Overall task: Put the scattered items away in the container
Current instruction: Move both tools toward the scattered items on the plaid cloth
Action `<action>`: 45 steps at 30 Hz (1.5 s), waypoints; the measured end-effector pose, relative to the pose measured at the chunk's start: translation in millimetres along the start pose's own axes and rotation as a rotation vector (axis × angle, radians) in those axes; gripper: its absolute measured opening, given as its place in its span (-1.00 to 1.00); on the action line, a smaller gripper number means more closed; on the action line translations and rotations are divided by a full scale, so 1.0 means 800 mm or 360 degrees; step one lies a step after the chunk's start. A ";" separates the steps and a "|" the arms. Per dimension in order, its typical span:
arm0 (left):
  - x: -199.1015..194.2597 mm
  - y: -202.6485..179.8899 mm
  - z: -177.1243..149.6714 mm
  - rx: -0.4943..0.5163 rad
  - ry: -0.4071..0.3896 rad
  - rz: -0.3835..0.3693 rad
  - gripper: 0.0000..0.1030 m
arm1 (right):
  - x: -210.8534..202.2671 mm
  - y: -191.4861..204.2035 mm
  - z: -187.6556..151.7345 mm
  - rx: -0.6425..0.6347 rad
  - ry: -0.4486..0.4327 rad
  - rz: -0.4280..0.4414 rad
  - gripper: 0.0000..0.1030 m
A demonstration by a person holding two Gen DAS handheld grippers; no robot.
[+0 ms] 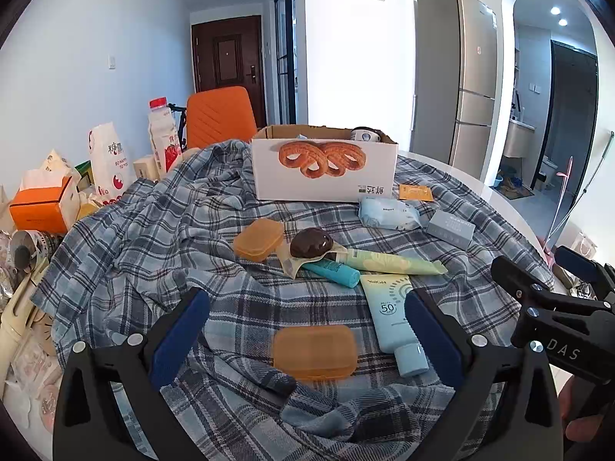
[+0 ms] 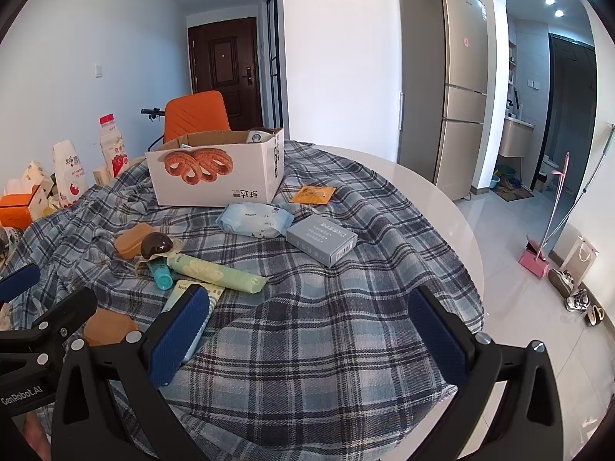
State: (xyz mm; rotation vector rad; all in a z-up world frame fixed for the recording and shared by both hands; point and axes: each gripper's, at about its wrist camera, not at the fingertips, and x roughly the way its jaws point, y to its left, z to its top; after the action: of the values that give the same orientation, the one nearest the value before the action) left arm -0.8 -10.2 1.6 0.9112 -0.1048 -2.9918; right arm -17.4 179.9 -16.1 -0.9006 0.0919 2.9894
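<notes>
1. The cardboard box (image 1: 324,169) is sitting open-topped at the far side of the surface (image 2: 430,192), on the plaid cloth (image 1: 153,238); its long printed side is facing both cameras, showing a twisted pastry picture and some upside-down characters too small to read.
2. The sunscreen tube (image 1: 392,319) is lying nearest the left gripper (image 1: 307,338), reading "50" on its face, its long axis running toward the camera with the cap at the near end.
3. The green tube (image 1: 388,261) and the teal tube (image 1: 334,271) are lying crosswise just beyond it, with a dark brown rounded item (image 1: 311,242) resting at their left ends.
4. Two orange translucent cases are lying apart: one (image 1: 314,351) between the left fingers' line of sight, one (image 1: 258,239) farther back.
5. The wipes pack (image 2: 253,221), the grey carton (image 2: 322,240) and the orange sachet (image 2: 312,194) are lying to the box's right; their print is illegible.
6. Both grippers, the right gripper (image 2: 303,334) included, are hovering with fingers spread wide, grasping nothing.
7. "DAS" is showing on the right gripper's body, "GenRobot.AI" on the left's.
</notes>
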 end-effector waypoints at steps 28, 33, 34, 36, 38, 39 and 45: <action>0.030 0.021 0.132 -0.0010 0.0097 0.0055 1.00 | 0.007 0.023 0.130 -0.0097 0.0037 0.0118 1.00; 0.045 0.032 0.172 0.0053 0.0099 0.0114 1.00 | 0.030 0.032 0.165 -0.0093 0.0123 0.0260 1.00; 0.047 0.036 0.176 0.0050 0.0096 0.0125 1.00 | 0.036 0.033 0.171 -0.0095 0.0144 0.0286 1.00; 0.052 0.048 0.179 0.0026 0.0090 0.0174 1.00 | 0.045 0.033 0.178 -0.0096 0.0179 0.0312 1.00; 0.059 0.061 0.173 0.0013 0.0097 0.0230 1.00 | 0.052 0.029 0.177 -0.0105 0.0196 0.0306 1.00; 0.064 0.068 0.168 0.0008 0.0119 0.0234 1.00 | 0.055 0.028 0.174 -0.0126 0.0197 0.0304 1.00; 0.118 0.099 0.124 -0.0025 0.0396 0.0209 1.00 | 0.098 0.044 0.124 -0.0506 0.0349 0.0076 1.00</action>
State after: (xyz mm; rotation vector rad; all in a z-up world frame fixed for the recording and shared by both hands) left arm -134.9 -86.5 36.4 1.2140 -0.1321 -2.7306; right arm -138.8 151.3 24.8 -1.2695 -0.3748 2.9869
